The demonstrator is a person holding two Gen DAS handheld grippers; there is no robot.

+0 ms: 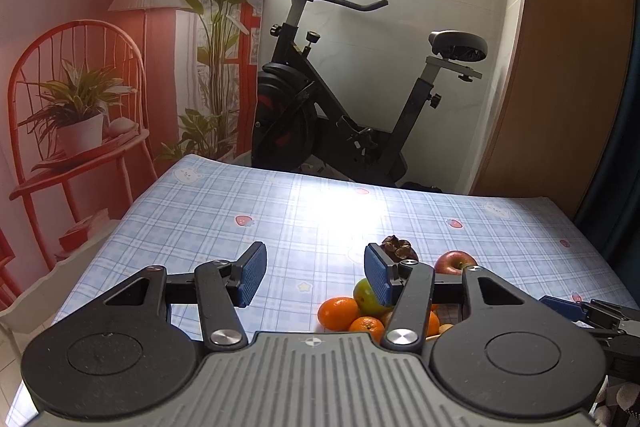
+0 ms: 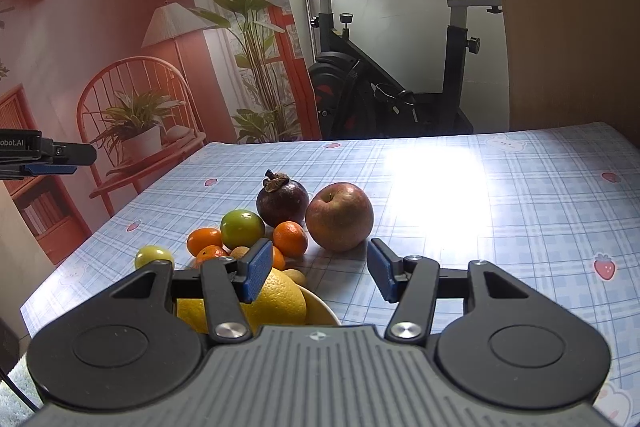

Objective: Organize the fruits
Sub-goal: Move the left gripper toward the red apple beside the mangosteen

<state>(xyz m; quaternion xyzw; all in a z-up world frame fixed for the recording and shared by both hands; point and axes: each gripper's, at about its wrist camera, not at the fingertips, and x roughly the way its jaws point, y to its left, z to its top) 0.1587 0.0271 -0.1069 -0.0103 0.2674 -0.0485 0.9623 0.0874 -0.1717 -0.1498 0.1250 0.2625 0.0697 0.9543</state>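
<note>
Both claws empty, jaws apart, nothing between the pads. Right gripper (image 2: pixel 316 269) is the nearer one: apple (image 2: pixel 339 217) sits just ahead, slightly right of center, mangosteen (image 2: pixel 282 201) touching its left. The small citrus pile lies near-left, by the bowl (image 2: pixel 320 309) holding a yellow fruit. Left gripper (image 1: pixel 316 275) sees the fruit low right, partly hidden by its own finger, so spacing there is unclear.

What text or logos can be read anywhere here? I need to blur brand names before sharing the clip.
"obot.AI": white letters on the black body of the left gripper, cut off by the picture's left edge in the right wrist view.
Book spines on the wall backdrop: too small to read.
Tablecloth: only strawberry and bunny drawings, no words.
Exercise bike: no readable marking.
</note>
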